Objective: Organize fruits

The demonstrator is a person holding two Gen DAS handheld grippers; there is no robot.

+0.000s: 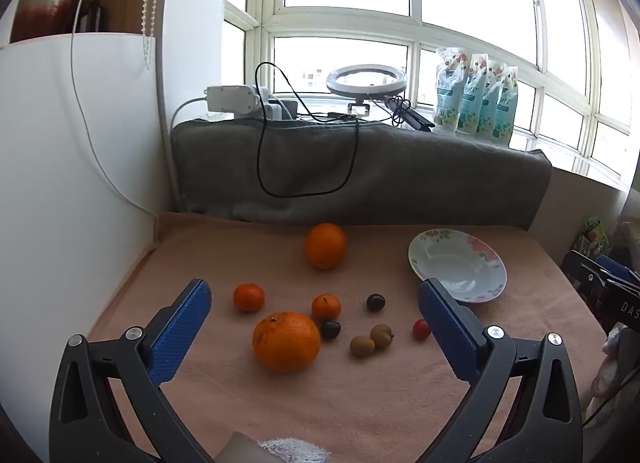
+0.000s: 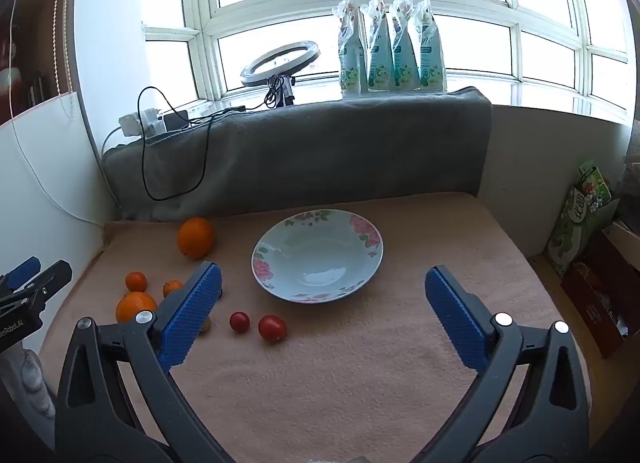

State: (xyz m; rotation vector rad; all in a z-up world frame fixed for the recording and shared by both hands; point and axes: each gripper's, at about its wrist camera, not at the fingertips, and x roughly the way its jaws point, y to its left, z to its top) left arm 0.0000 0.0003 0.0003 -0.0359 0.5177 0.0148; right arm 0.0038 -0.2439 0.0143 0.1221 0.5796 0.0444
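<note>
Fruit lies loose on a pink cloth. A big orange (image 1: 286, 341) sits between my open left gripper's (image 1: 316, 303) jaws. Around it are two small tangerines (image 1: 249, 297) (image 1: 326, 306), two dark cherries (image 1: 330, 329) (image 1: 375, 301), two brown longans (image 1: 363, 345), a red cherry tomato (image 1: 421, 329) and a second orange (image 1: 325, 245) farther back. A floral plate (image 2: 317, 255) stands empty ahead of my open right gripper (image 2: 324, 291). Two cherry tomatoes (image 2: 272, 328) (image 2: 239, 321) lie in front of the plate. The plate also shows in the left wrist view (image 1: 457, 265).
A grey blanket (image 1: 360, 171) covers the ledge behind the cloth, with cables, a ring light (image 1: 366, 81) and several refill pouches (image 2: 392, 47). A white wall (image 1: 60, 183) bounds the left. Boxes and packets (image 2: 588, 263) stand to the right of the table.
</note>
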